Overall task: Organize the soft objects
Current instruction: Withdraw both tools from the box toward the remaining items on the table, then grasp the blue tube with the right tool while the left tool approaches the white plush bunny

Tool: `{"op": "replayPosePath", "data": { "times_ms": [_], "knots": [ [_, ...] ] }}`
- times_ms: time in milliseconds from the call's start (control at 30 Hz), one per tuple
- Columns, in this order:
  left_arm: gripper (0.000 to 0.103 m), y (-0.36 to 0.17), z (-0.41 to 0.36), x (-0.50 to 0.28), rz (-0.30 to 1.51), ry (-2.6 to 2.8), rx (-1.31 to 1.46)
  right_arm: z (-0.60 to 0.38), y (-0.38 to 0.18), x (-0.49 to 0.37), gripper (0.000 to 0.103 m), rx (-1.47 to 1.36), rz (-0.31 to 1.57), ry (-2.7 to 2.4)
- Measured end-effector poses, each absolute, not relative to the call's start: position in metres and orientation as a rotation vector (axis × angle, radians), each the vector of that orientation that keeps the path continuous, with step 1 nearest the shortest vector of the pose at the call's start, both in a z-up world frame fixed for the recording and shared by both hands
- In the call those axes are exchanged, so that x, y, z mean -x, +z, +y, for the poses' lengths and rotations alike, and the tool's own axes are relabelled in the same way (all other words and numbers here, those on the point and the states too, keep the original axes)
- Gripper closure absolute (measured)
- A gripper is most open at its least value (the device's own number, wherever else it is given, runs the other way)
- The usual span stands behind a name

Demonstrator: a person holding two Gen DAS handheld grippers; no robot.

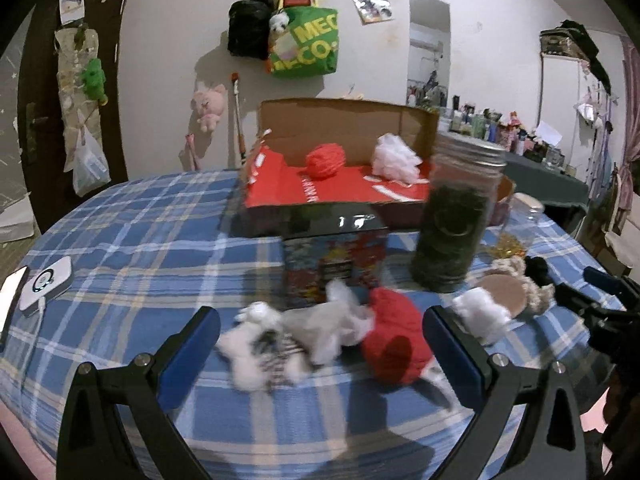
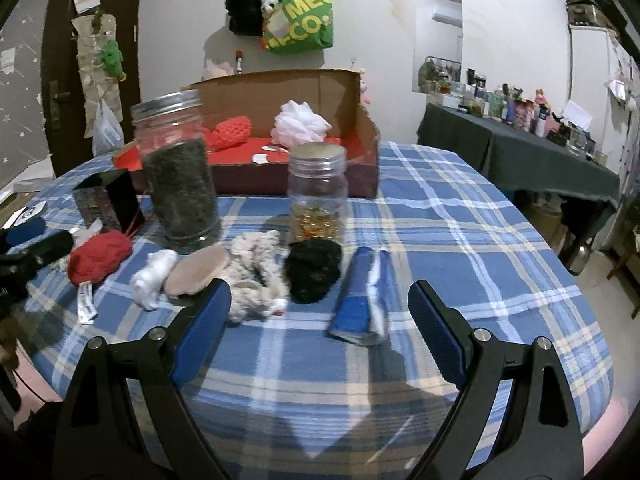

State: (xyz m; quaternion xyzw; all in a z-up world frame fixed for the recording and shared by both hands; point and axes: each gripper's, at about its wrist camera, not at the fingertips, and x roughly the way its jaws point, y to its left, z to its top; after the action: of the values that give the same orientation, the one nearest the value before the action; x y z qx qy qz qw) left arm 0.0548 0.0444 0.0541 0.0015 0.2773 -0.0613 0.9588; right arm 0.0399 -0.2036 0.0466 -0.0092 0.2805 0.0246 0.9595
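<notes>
Soft toys and yarn are spread in a row across the blue plaid tablecloth [image 2: 460, 220]. At the far left of the row, a grey and white plush animal [image 1: 304, 336] is seen lying between the wide-open fingers of the left gripper [image 1: 320, 344], with nothing gripped. Just at its 3 o'clock, touching it, lies a red yarn ball [image 1: 394, 340]. Next come a small white plush [image 2: 152, 278], a tan round pad [image 2: 196, 272] and a cream knitted toy [image 2: 256, 276], the last beside the left finger of the right gripper [image 2: 318, 312]. A black knitted piece [image 2: 314, 272] and a folded blue cloth [image 2: 362, 300] are seen ahead of the right gripper, whose fingers are spread wide and empty. At 12 o'clock, an open cardboard box [image 2: 360, 152] holds a red knitted ball [image 2: 230, 132] and a white puff [image 2: 300, 122]. Two jars [image 2: 180, 176] stand before it.
</notes>
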Motion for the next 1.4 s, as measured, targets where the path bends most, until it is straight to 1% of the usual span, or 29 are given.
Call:
{"op": "replayPosePath", "data": {
  "times_ms": [367, 433, 500, 533, 600, 633, 667, 700, 733, 767, 867, 1100, 1267, 1367, 1400],
  "knots": [
    [0.0, 0.039, 0.075, -0.066, 0.652, -0.094, -0.054, -0.235, 0.039, -0.058, 0.012, -0.035, 0.659, 0.025],
    [0.001, 0.037, 0.079, -0.068, 0.665, -0.091, -0.056, -0.238, 0.038, -0.06, 0.017, -0.05, 0.672, 0.032],
    [0.005, 0.034, 0.081, -0.073, 0.685, -0.087, -0.06, -0.24, 0.037, -0.063, 0.029, -0.054, 0.688, 0.035],
    [0.006, 0.032, 0.081, -0.075, 0.694, -0.085, -0.064, -0.239, 0.036, -0.064, 0.033, -0.049, 0.695, 0.033],
    [0.013, 0.029, 0.083, -0.078, 0.711, -0.096, -0.064, -0.239, 0.034, -0.066, 0.046, -0.046, 0.709, 0.038],
    [0.016, 0.028, 0.083, -0.08, 0.719, -0.106, -0.062, -0.24, 0.034, -0.067, 0.049, -0.046, 0.713, 0.04],
    [0.025, 0.027, 0.084, -0.082, 0.724, -0.12, -0.058, -0.24, 0.033, -0.067, 0.055, -0.046, 0.713, 0.045],
    [0.038, 0.026, 0.084, -0.083, 0.73, -0.137, -0.052, -0.241, 0.033, -0.067, 0.065, -0.047, 0.713, 0.051],
    [0.043, 0.026, 0.084, -0.083, 0.731, -0.157, -0.043, -0.241, 0.033, -0.067, 0.071, -0.052, 0.713, 0.062],
    [0.044, 0.027, 0.086, -0.082, 0.73, -0.16, -0.04, -0.242, 0.033, -0.067, 0.076, -0.058, 0.712, 0.071],
    [0.045, 0.029, 0.089, -0.08, 0.727, -0.157, -0.034, -0.244, 0.035, -0.064, 0.078, -0.067, 0.697, 0.078],
    [0.046, 0.041, 0.1, -0.068, 0.691, -0.12, -0.05, -0.249, 0.055, -0.054, 0.078, -0.074, 0.623, 0.074],
    [0.046, 0.036, 0.104, -0.071, 0.712, -0.119, -0.044, -0.246, 0.059, -0.053, 0.078, -0.061, 0.61, 0.085],
    [0.044, 0.032, 0.103, -0.069, 0.719, -0.127, -0.053, -0.248, 0.053, -0.054, 0.078, -0.071, 0.632, 0.086],
    [0.041, 0.031, 0.104, -0.068, 0.717, -0.13, -0.055, -0.249, 0.05, -0.054, 0.078, -0.078, 0.642, 0.088]
  ]
}}
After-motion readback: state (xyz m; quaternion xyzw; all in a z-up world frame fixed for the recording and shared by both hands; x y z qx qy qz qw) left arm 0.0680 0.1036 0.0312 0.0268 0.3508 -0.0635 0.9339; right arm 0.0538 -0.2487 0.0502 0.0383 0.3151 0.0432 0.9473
